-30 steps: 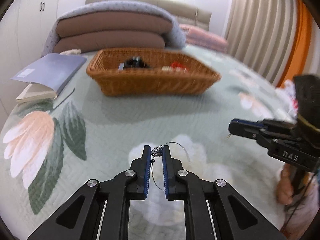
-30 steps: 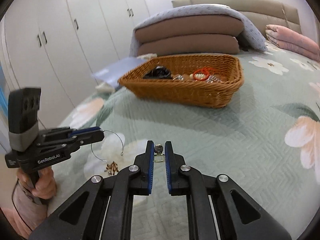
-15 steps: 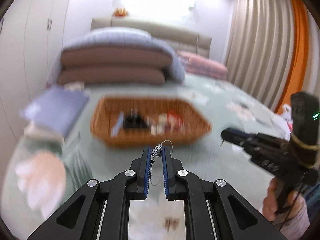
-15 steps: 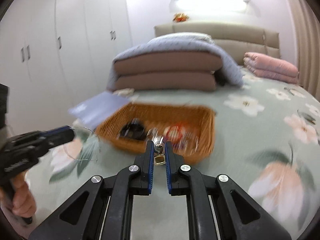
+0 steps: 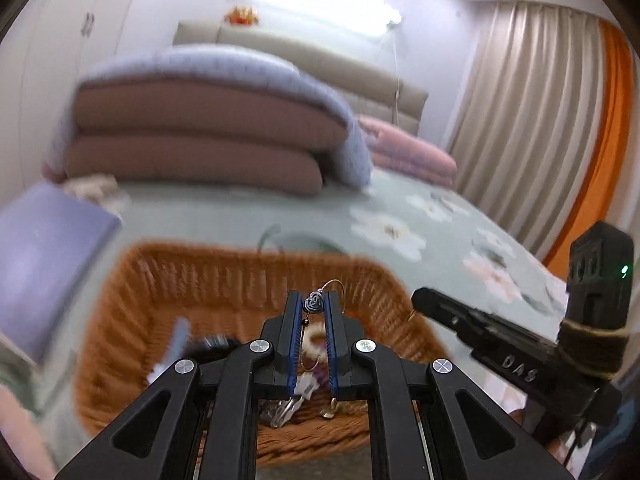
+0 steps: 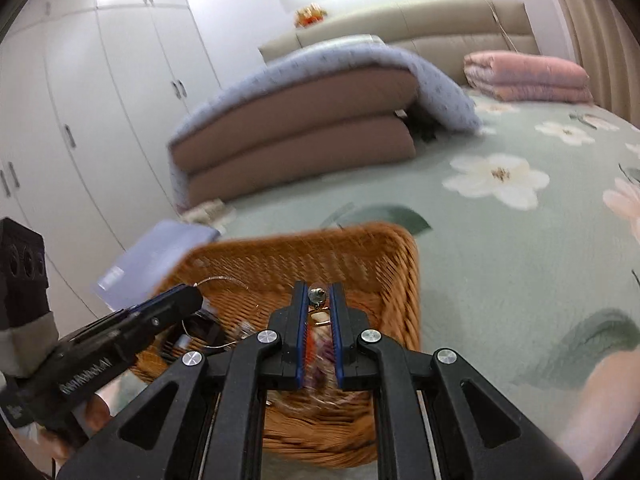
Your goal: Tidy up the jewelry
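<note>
The wicker basket (image 5: 248, 276) on the floral bedspread (image 6: 500, 264) holds blurred jewelry pieces, one red-orange. Over it, the left gripper (image 5: 313, 304) is nearly closed, pinching a wire hoop (image 5: 336, 285) with a blue-grey bead (image 5: 313, 304) at its tips. The right gripper (image 6: 319, 295), likewise nearly closed, clamps a small silver-and-gold earring (image 6: 317, 300) above the same basket.

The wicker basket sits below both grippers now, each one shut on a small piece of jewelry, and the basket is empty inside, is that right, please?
Not quite: the wicker basket is not empty. The left wrist view shows jewelry already lying inside it, below the fingers. The rest holds: the left gripper is shut on a wire hoop earring, the right gripper on a small gold-ringed piece.
</note>
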